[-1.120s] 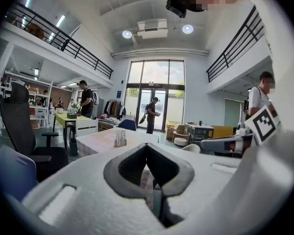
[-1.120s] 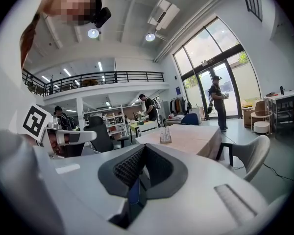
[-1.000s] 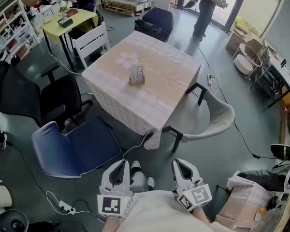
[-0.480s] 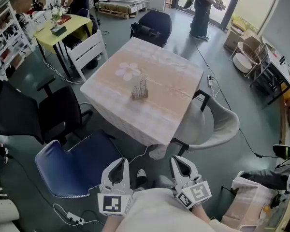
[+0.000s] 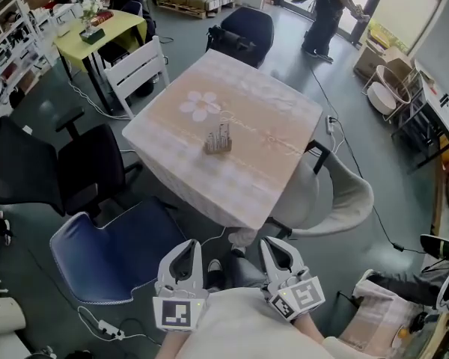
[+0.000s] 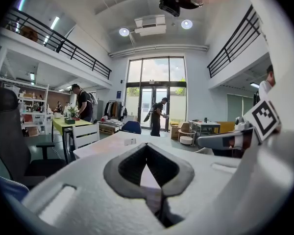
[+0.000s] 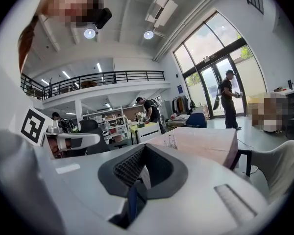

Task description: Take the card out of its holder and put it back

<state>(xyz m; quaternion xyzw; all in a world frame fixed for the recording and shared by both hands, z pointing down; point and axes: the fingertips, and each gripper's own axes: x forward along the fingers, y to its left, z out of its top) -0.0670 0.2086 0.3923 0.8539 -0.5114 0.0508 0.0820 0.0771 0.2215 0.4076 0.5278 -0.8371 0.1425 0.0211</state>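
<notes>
Standing near the middle of the table [image 5: 266, 118], the holder [image 5: 218, 138] is upright and nothing touches it. The card should be inside it, but it is too small to tell apart. Next to the table's near corner sits a blue chair [image 5: 108, 249]. Both grippers are low down by the person's body, well away from the table. The left gripper [image 5: 185, 247] has its jaws pressed together with nothing in them. The right gripper [image 5: 275, 244] is the same. The table looks closer than a second ago, so the person is walking up to it. I think the task has not begun, and they must first get near enough to reach.
</notes>
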